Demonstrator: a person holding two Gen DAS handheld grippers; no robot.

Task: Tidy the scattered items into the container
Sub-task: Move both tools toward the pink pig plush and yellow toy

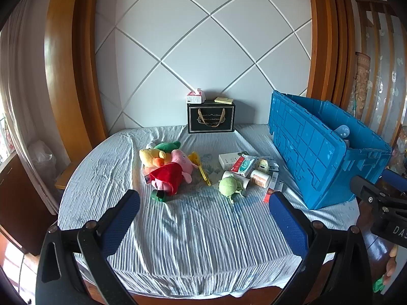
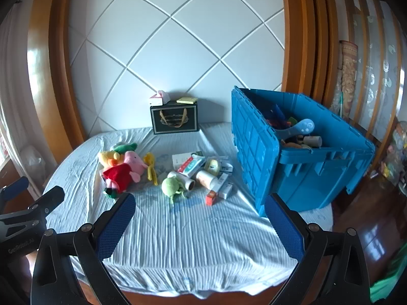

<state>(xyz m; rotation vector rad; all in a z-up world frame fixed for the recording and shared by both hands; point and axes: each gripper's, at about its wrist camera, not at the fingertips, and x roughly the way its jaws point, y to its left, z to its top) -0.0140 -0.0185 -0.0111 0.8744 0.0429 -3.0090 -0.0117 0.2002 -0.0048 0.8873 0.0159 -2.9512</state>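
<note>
Scattered on the striped bedsheet [image 1: 198,228] [image 2: 193,231] lie a pink pig plush in a red dress [image 1: 170,172] [image 2: 122,170], a yellow plush [image 1: 152,157] [image 2: 108,158], a green round plush [image 1: 229,186] [image 2: 171,185], a yellow toy [image 1: 202,170] [image 2: 151,167], and several small boxes and bottles [image 1: 251,170] [image 2: 203,172]. The blue crate [image 1: 323,152] [image 2: 305,167] stands at the right, with toys inside it. My left gripper [image 1: 203,204] and right gripper [image 2: 199,204] both hover open over the near sheet, holding nothing.
A black gift box [image 1: 210,118] [image 2: 174,120] with a tissue pack [image 1: 195,97] [image 2: 159,97] and a yellow notepad [image 1: 223,100] stands against the padded wall. Wooden frames flank the bed. The crate's side flap [image 2: 251,152] hangs down toward the clutter.
</note>
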